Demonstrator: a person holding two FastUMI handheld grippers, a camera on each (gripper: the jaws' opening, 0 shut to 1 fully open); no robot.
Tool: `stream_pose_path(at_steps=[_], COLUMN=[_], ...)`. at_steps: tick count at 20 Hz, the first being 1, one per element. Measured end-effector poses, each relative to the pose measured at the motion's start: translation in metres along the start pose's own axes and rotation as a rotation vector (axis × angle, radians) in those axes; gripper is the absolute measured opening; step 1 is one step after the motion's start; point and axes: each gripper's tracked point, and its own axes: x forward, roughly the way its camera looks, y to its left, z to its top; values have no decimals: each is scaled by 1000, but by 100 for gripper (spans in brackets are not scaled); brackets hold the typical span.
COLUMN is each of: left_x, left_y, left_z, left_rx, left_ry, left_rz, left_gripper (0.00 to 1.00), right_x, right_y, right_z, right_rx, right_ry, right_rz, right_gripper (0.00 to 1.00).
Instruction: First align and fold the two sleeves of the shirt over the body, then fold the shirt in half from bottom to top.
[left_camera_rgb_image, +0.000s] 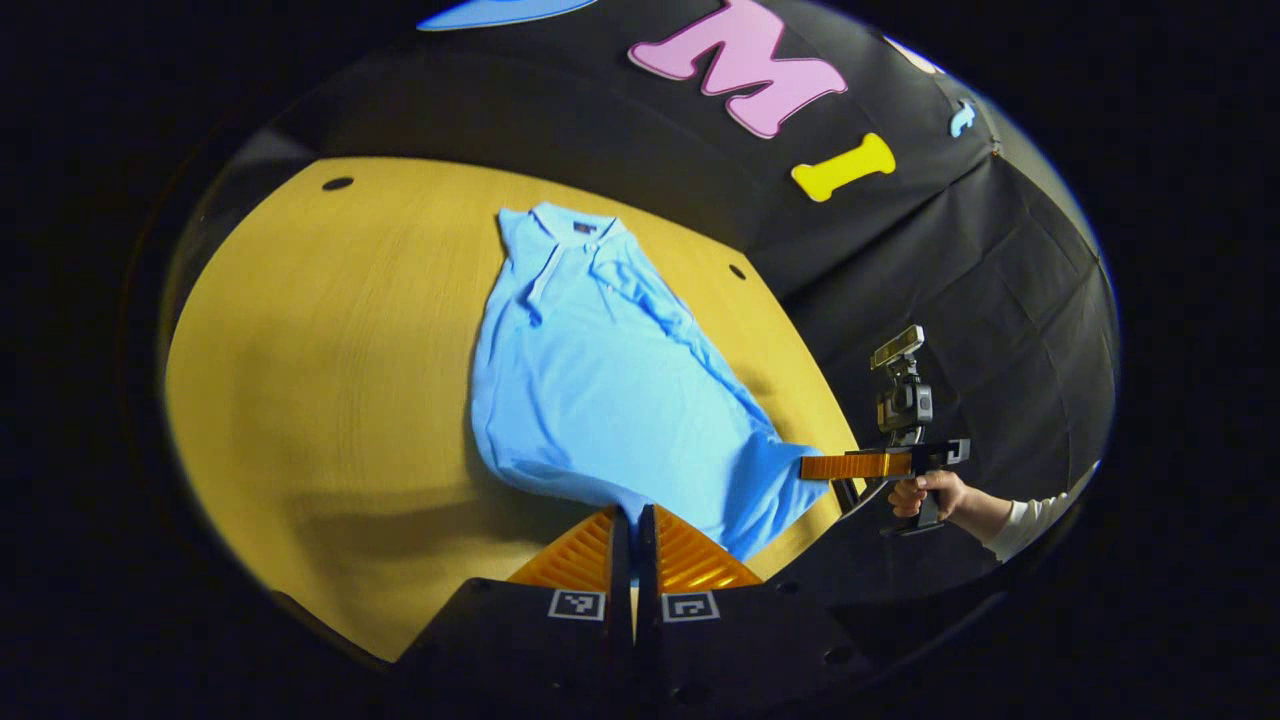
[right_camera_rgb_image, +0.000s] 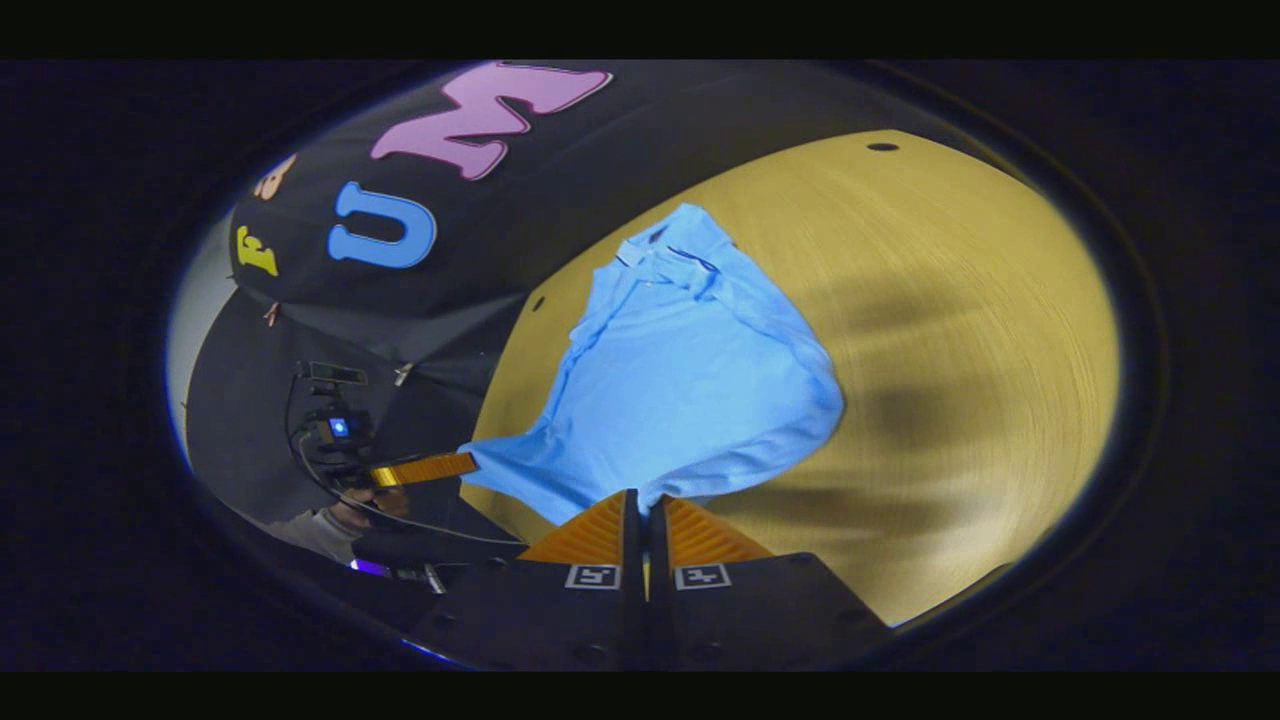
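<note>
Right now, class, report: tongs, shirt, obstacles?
Both tongs shut on shirt hem corners. Sleeves folded in. Hem lifting off table.

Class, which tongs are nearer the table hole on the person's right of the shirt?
Right. The right tongs clamp the polo shirt's hem corner on the side of that hole; the left tongs clamp the hem farther left.

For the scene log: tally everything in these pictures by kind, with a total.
Shirts: 1, the blue shirt with sleeves folded in
Grippers: 2, left gripper and right gripper, each pinching the hem
Tables: 1, the yellow table
Hands: 1, a hand
Total: 5
</note>
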Motion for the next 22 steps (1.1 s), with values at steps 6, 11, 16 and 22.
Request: stream_pose_path(at_steps=[6,11,16,22], left_x=[9,53,114,186], left_y=[7,74,154,194], left_z=[112,227,307,325], left_rx=[113,118,3,15], left_ry=[-130,-232,-267,-200], left_rz=[67,266,456,527], left_gripper=[6,6,6,6], right_x=[27,75,141,200], right_y=[36,26,-35,-132], right_z=[137,279,382,393], right_rx=[-163,-260,-280,-266], right_ry=[-102,-223,-294,-250], right_rz=[82,61,-66,-213], right_gripper=[2,5,5,0])
